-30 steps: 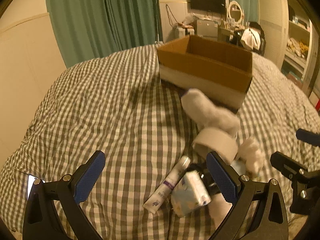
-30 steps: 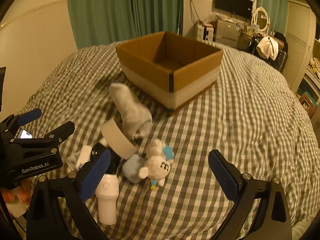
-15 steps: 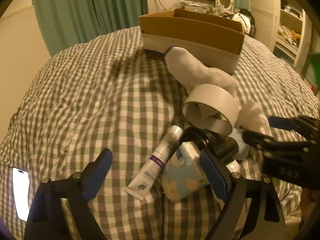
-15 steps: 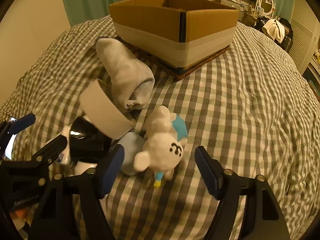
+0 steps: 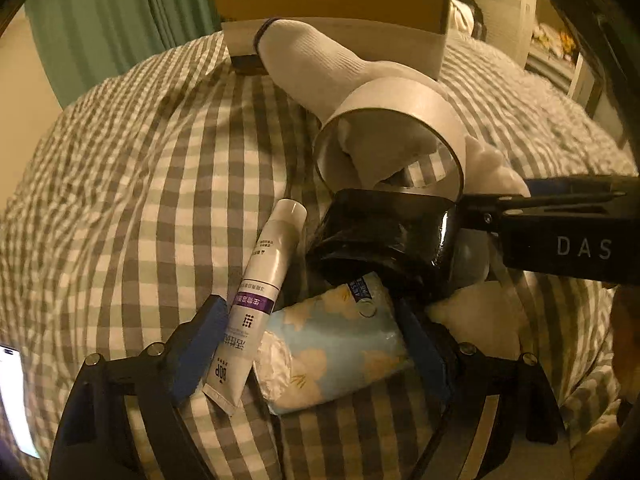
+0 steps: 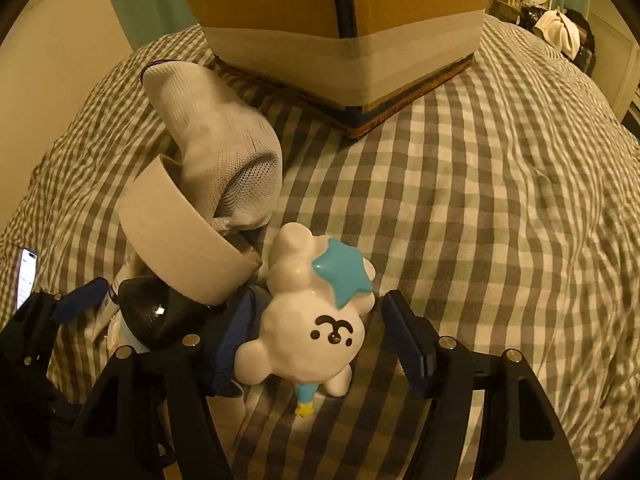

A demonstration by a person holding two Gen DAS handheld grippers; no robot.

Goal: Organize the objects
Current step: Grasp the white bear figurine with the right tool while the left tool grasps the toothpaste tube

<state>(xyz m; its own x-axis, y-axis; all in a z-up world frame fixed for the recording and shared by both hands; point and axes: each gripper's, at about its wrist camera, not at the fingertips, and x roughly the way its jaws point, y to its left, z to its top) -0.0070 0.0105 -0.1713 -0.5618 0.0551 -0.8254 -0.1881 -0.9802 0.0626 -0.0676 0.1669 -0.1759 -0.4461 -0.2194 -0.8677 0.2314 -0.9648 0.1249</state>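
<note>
Both claws lowered: left claw (image 5: 310, 348) apart around tissue pack (image 5: 332, 344), right claw (image 6: 320, 338) apart around figurine (image 6: 312, 320).

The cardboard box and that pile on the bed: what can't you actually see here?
- Cardboard box inside: both views look from below its rim, so its contents are hidden.
- Black object: left wrist view, too dark to identify.
- Tissue pack: right wrist view, buried behind the tape roll and gripper.
- Phone: screen too small to read.
</note>
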